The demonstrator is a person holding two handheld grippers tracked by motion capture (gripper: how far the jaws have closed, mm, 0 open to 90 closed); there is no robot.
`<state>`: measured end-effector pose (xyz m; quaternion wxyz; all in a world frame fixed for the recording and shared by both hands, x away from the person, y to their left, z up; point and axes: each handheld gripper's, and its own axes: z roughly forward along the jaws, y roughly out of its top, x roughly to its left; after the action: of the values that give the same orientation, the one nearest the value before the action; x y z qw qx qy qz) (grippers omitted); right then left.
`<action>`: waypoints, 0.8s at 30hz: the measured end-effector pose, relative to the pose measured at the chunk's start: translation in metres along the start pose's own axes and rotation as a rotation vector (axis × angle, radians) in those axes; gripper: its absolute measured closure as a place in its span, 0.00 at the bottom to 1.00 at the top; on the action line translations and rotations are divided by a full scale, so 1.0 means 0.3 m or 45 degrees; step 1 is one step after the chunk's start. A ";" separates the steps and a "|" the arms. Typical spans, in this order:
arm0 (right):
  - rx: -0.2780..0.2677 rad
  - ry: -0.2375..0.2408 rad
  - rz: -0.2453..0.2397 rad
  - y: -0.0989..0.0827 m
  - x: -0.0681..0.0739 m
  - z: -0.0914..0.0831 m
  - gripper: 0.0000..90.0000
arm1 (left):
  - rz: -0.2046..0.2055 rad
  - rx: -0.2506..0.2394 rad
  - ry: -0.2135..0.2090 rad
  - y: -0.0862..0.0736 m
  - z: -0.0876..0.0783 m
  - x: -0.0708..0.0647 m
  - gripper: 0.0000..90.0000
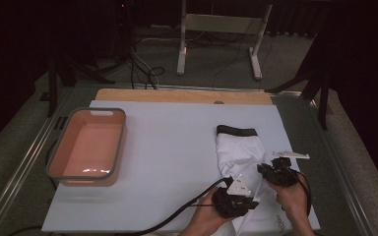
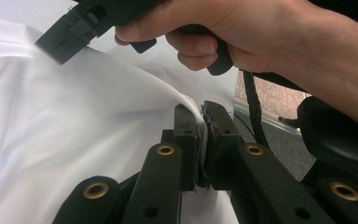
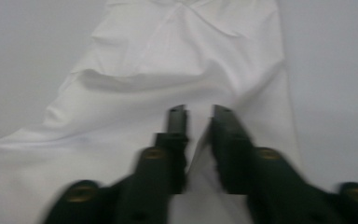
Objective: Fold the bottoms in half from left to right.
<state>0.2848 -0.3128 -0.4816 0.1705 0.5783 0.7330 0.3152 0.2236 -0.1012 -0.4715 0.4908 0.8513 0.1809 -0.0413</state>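
Looking down from the high view, one white garment point(image 1: 238, 155) with a dark waistband lies on the table's point(image 1: 167, 147) right side; one empty pink basin point(image 1: 87, 146) sits well apart at left. Folding looks barely begun.

In the left gripper view, the left gripper point(image 2: 204, 140) pinches a fold of cloth.

In the right gripper view, the right gripper point(image 3: 199, 135) appears to nip a raised crease, though blur hides the contact.

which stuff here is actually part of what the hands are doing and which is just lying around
In the job:
- white garment, dark waistband at its far end
- left gripper, shut on a fold of the cloth
- right gripper, jaws nearly together with cloth between them

Lying about:
- pink basin, far left
- small white piece beside the garment
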 end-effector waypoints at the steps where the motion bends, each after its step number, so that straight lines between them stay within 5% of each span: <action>1: -0.001 -0.005 0.003 0.000 -0.006 -0.002 0.99 | 0.002 -0.002 -0.001 0.004 0.000 -0.001 0.94; 10: -0.042 -0.037 0.028 0.002 -0.042 -0.019 0.99 | 0.017 0.023 -0.068 0.022 0.018 -0.029 0.93; 17: -0.024 -0.087 0.069 -0.007 -0.089 -0.012 0.99 | 0.063 0.025 -0.195 0.037 0.026 -0.070 0.91; 24: 0.013 -0.112 0.058 -0.020 -0.114 0.001 0.99 | 0.054 0.020 -0.116 0.031 -0.005 -0.040 0.73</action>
<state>0.2901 -0.3461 -0.4897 0.1925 0.6090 0.7130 0.2894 0.2154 -0.1073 -0.4600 0.4928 0.8559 0.1399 -0.0709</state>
